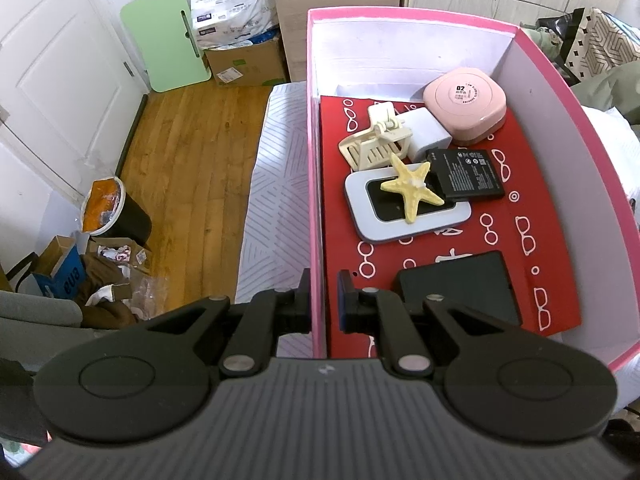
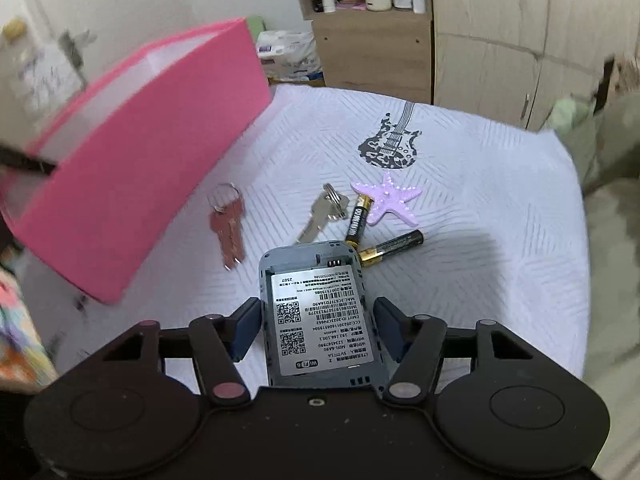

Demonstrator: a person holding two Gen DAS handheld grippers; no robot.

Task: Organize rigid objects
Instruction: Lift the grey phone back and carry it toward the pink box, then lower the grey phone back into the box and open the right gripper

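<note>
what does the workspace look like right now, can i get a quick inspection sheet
surface: white quilted bedspread with a guitar print.
job's things: pink box holds yellow starfish, pink case, black battery pack; on the bed lie purple starfish, two AA batteries, keys.
clutter: nothing seen on the bed.
grippers: left gripper shut on the box wall; right gripper astride the wifi router.
cables: nothing seen.
surroundings: wood floor, wardrobe, full bin.
</note>
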